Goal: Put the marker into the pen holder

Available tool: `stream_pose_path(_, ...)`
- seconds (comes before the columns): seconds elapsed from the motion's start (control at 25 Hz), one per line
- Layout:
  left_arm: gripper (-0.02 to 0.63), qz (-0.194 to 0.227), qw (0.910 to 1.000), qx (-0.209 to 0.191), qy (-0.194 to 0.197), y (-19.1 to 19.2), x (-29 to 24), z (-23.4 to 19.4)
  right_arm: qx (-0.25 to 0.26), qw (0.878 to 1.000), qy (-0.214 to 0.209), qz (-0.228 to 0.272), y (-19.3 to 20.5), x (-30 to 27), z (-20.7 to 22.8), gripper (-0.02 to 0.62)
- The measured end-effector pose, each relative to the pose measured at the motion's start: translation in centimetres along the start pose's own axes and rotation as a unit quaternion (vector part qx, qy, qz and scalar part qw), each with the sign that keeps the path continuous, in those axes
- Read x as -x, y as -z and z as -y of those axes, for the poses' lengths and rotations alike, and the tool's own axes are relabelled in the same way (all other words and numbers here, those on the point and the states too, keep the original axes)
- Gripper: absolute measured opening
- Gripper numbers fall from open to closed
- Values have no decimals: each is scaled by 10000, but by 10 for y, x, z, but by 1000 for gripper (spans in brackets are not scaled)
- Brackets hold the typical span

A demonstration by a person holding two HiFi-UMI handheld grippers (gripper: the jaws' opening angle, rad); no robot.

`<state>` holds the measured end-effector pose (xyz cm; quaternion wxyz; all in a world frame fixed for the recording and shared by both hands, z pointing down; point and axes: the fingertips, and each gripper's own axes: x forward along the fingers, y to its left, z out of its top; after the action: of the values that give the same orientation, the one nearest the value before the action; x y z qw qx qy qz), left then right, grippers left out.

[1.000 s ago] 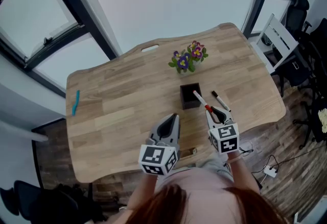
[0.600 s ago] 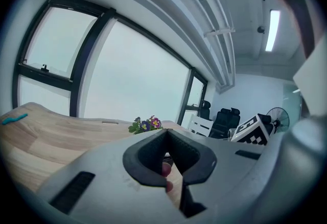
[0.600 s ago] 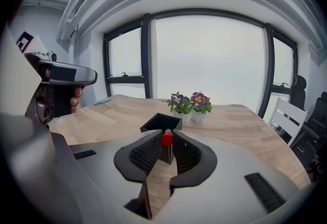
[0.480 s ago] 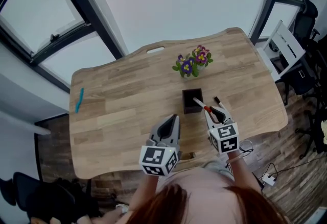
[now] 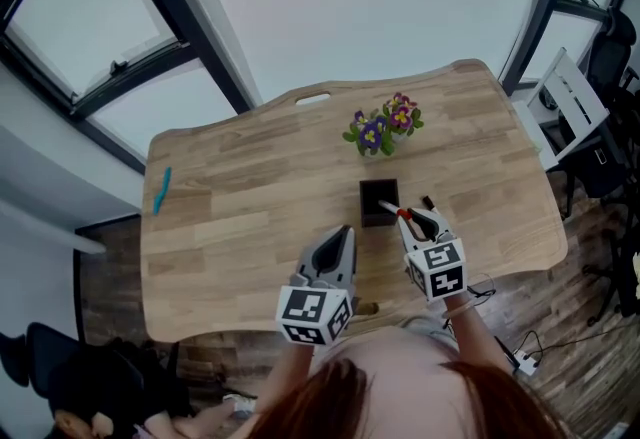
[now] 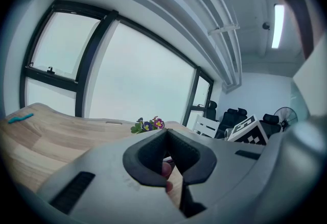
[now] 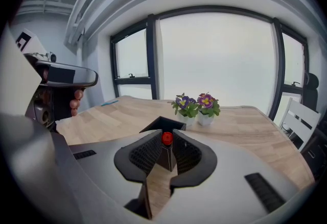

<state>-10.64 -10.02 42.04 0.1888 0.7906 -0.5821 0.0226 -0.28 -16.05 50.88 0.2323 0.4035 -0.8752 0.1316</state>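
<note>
Closer than a second ago, the red-and-white marker point(image 5: 392, 210), clamped in the right gripper point(image 5: 418, 220), slants far-left, tip at the black square pen holder's point(image 5: 378, 189) near-right edge; the left gripper point(image 5: 343, 232) hovers closed, empty.

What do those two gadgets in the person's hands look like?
Both the left gripper and right gripper are pale grey wedge-shaped shells with dark ribbed pads. Each carries a white cube printed with black square markers. The person wears a light pinkish top.

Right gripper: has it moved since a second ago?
Yes, slightly: the right gripper with the marker has edged forward, closer to the pen holder.
</note>
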Motion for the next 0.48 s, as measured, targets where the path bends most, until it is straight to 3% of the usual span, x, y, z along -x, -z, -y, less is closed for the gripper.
stream_pose_path(0.48, 2, 38, 9996, 38, -267, -2, -6, -4, 101, 9995, -286, -75, -2, -18, 0, 55)
